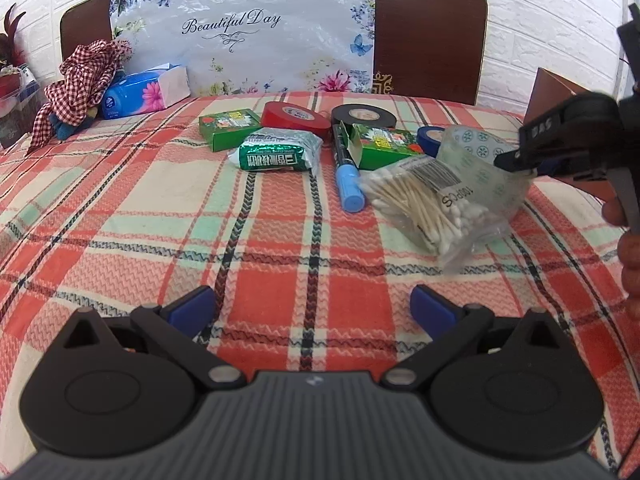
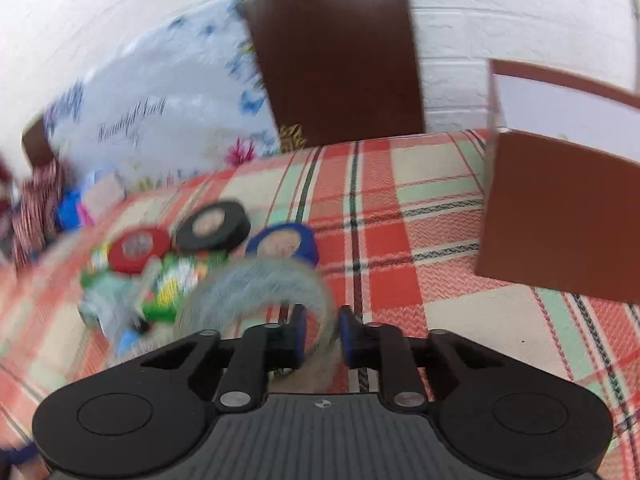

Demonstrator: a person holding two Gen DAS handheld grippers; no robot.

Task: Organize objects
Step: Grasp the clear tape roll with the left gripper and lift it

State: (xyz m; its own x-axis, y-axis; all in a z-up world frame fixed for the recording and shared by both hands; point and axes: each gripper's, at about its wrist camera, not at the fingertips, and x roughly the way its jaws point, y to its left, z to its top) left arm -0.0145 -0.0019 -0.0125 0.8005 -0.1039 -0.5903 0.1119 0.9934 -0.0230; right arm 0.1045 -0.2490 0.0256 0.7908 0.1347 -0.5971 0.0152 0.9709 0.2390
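My right gripper [image 2: 323,330] is shut on the rim of a clear patterned tape roll [image 2: 256,284] and holds it above the table; the roll [image 1: 480,160] and the gripper [image 1: 520,158] also show at the right of the left wrist view. My left gripper [image 1: 312,306] is open and empty, low over the plaid cloth. Ahead lie a bag of cotton swabs [image 1: 424,208], a blue marker [image 1: 348,184], two green boxes [image 1: 230,126] [image 1: 380,142], a green packet [image 1: 276,154], and red [image 1: 296,118], black [image 1: 362,116] and blue [image 1: 430,138] tape rolls.
A brown open box [image 2: 560,216] stands at the right of the table. A tissue pack [image 1: 144,94] and a checked cloth [image 1: 80,80] lie at the back left. Two chair backs [image 1: 428,36] and a floral bag [image 1: 240,32] stand behind the table [image 1: 120,220].
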